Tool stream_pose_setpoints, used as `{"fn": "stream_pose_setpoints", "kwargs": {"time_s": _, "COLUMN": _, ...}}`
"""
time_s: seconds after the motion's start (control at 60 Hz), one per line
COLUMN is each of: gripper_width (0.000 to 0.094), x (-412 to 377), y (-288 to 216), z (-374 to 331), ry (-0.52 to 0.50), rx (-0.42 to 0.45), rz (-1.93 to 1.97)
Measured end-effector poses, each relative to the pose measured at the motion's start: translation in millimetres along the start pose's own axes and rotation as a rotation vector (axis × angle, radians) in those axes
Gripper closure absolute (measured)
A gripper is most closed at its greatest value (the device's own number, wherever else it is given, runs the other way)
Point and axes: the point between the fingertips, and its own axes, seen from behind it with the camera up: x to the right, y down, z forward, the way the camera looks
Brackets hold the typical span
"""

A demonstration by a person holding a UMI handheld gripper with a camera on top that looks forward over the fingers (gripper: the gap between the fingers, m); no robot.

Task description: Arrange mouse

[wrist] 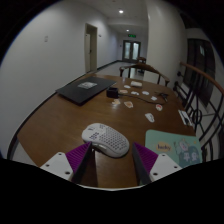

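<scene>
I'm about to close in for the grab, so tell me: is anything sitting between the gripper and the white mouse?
Nothing visible blocks it. The gripper is open, and the white mouse lies on the wooden table just ahead of its fingers. The mouse pad lies off to the side, out of the path.

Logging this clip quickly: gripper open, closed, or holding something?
Gripper: open, holding nothing; the white mouse lies on the table just ahead of it, partly between the fingers.
</scene>
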Motion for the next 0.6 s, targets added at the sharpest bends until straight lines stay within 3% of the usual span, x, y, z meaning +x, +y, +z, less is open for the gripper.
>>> {"fn": "stream_pose_setpoints", "kwargs": {"time_s": 0.25, "gripper_width": 0.0151, "x": 20.7, "y": -43.6, "z": 66.3, "ry": 0.017, "rx": 0.002, "rz": 0.06}}
{"fn": "stream_pose_setpoints", "kwargs": {"time_s": 0.317, "gripper_width": 0.0289, "x": 17.2, "y": -51.6, "z": 74.5, "ry": 0.021, "rx": -0.002, "rz": 0.065}}
{"fn": "stream_pose_setpoints", "kwargs": {"time_s": 0.433, "gripper_width": 0.0357, "x": 27.5, "y": -54.3, "z": 85.0, "ry": 0.023, "rx": 0.009, "rz": 0.043}}
{"fn": "stream_pose_setpoints", "kwargs": {"time_s": 0.467, "gripper_width": 0.0449, "x": 24.7, "y": -56.9, "z": 84.8, "ry": 0.021, "rx": 0.022, "rz": 0.029}}
{"fn": "stream_pose_setpoints", "kwargs": {"time_s": 0.6, "gripper_width": 0.0596, "x": 13.8, "y": -60.8, "z": 72.6, "ry": -0.049, "rx": 0.042, "rz": 0.042}}
